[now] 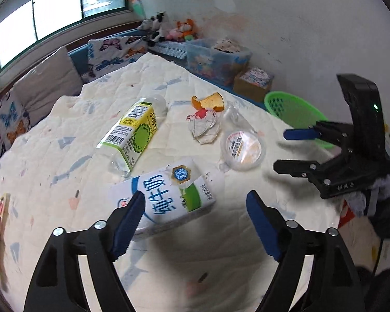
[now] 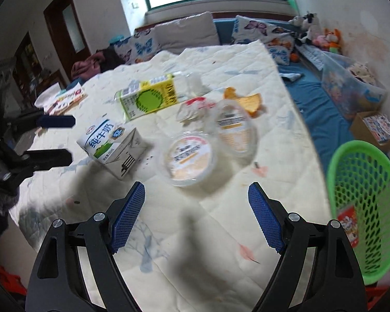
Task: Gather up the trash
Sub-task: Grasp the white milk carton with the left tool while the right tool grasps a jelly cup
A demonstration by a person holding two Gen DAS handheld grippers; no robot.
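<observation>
Trash lies scattered on a bed covered with a pale quilt (image 1: 65, 135). The left gripper (image 1: 195, 223) stands wide, with nothing pressed between its blue pads; the white and blue milk carton (image 1: 166, 197) lies on its side just past the left pad, which overlaps the carton's near end in the left wrist view (whether it touches cannot be told). Beyond the carton lies a clear bottle (image 1: 135, 132) with a yellow and green label, also on its side, its cap end toward the head of the bed. Toward the bed's right edge sit a crumpled wrapper (image 1: 204, 127), a piece of orange peel (image 1: 210, 101), and a clear plastic lidded cup (image 1: 243, 148).

The right gripper (image 2: 196, 218) is also wide and empty, hovering over bare quilt near the foot of the bed. Just ahead of it are two round clear containers, the nearer one (image 2: 188, 156) flat and the farther one (image 2: 236, 130) tilted, though the picture is blurred there. A green mesh basket (image 2: 364, 208) stands off the bed's right edge, with a small red packet (image 2: 348, 223) inside it. Pillows with butterfly print (image 2: 143, 45) line the head of the bed.
</observation>
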